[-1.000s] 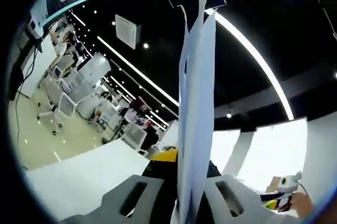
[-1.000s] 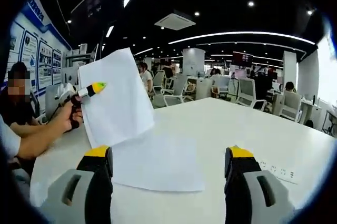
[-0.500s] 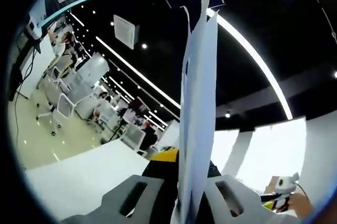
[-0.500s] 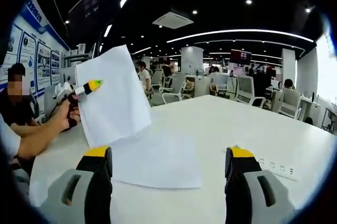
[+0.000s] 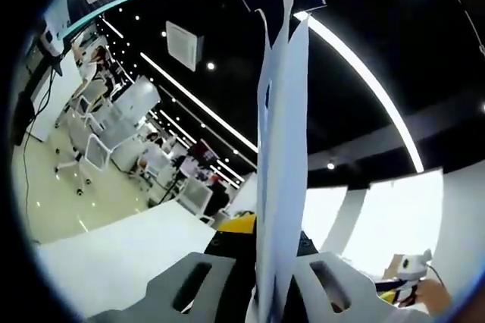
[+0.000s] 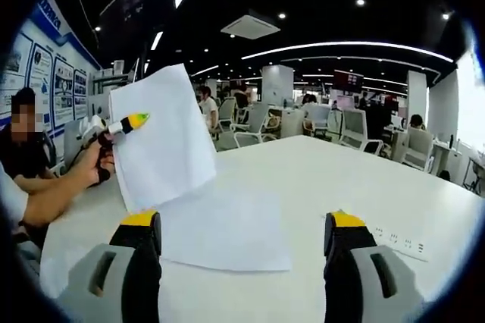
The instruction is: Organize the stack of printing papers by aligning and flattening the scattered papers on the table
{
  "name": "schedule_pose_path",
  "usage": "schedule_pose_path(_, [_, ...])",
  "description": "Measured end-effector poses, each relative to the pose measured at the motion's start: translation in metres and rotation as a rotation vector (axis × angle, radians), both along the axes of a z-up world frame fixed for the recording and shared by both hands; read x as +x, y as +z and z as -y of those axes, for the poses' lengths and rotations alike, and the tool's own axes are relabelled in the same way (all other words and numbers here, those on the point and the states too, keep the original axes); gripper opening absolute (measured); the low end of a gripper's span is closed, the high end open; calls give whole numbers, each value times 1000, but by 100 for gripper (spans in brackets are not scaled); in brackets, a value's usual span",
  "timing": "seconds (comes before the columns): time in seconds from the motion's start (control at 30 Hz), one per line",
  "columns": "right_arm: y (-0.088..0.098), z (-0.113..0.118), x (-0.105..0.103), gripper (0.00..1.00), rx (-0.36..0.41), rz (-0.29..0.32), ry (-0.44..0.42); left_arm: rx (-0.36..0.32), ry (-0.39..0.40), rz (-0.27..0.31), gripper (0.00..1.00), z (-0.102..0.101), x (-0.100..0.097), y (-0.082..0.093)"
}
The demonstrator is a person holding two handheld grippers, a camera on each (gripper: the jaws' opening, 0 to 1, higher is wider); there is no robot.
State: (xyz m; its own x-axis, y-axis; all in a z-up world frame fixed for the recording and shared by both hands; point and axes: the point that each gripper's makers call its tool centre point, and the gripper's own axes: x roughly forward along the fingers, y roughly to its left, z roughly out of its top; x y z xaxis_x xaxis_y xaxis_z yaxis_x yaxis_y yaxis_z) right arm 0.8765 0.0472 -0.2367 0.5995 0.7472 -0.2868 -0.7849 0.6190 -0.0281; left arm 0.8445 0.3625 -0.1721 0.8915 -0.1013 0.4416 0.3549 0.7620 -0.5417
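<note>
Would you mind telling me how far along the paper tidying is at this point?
Done: little that shows; no squared stack is visible yet. In hand: the left gripper is shut on the lifted sheets, held upright above the white table, their edges uneven in the left gripper view. The right gripper is open and empty. Left: one flat sheet lies on the table; everything needs aligning and flattening.

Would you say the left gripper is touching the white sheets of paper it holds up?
Touching. In the left gripper view, the white sheets of paper rise edge-on from between the shut jaws of the left gripper, which clamp them.
</note>
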Motion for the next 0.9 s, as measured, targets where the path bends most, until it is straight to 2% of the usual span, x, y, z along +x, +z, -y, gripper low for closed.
schedule_pose_path(0.17, [-8, 1, 1, 84, -33, -2, -16, -5, 9, -12, 6, -3, 1, -4])
schedule_pose_path(0.37, [-10, 4, 9, 84, -26, -14, -35, -13, 13, -16, 6, -5, 2, -6])
schedule_pose_path(0.73, [-12, 4, 8, 84, -10, -26, -29, 2, 8, -6, 6, -2, 1, -4])
schedule_pose_path(0.9, [-17, 6, 13, 84, -16, -34, -39, 36, 9, -14, 6, 4, 3, -5])
